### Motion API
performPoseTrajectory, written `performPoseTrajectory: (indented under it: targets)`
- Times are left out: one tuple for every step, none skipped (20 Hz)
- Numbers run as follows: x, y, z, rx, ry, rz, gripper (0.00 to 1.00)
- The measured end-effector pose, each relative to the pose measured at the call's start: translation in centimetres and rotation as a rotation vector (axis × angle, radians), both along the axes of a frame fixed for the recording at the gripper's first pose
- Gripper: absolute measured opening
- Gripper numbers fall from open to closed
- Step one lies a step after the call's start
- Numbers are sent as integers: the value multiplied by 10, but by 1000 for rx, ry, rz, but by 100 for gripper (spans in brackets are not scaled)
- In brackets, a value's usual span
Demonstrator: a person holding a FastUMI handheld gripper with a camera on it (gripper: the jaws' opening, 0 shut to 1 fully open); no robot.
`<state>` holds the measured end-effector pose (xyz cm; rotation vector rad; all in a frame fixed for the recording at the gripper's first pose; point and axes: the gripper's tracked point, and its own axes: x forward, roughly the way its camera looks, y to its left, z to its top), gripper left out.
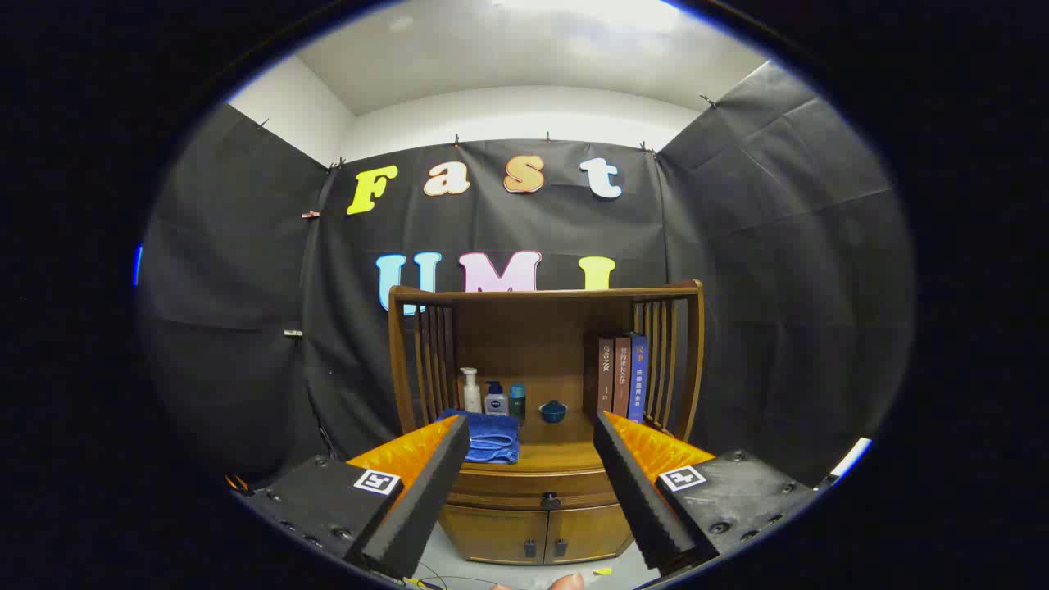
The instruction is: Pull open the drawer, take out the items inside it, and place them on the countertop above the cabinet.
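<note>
Hand-held gripper (531, 459) wide open, holding nothing. Drawer (537, 485) closed, beyond the fingers. On the countertop (551, 456): blue towel (492, 437) at left front edge, bottles (493, 395), small blue pot (553, 410), books (621, 377) back right.

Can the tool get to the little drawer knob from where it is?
Probably yes. The tool is open, and the drawer knob sits beyond its fingers with nothing between them; the blue towel lies higher, on the countertop.
</note>
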<state>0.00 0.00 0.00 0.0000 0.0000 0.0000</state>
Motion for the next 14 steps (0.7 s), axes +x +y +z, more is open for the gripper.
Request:
performPoseTrajectory:
  targets:
    - [0, 1, 0, -1, 0, 0, 99]
    - [0, 0, 0, -1, 0, -1, 99]
    - [0, 2, -1, -1, 1, 1, 99]
    - [0, 2, 0, 1, 1, 1, 99]
    - [-1, 3, -1, 1, 2, 3, 99]
    - [0, 4, -1, 0, 2, 4, 99]
    - [-1, 5, -1, -3, 2, 6, 99]
    - [-1, 6, 0, -5, 1, 6, 99]
    - [-2, 6, 0, -7, 0, 9, 99]
    - [-2, 7, 0, -8, 0, 10, 99]
    - [-2, 7, 0, -8, 0, 11, 99]
    - [-3, 7, -1, -8, 1, 12, 99]
    - [-3, 7, 0, -8, 0, 12, 99]
    - [-3, 7, 0, -7, 0, 12, 99]
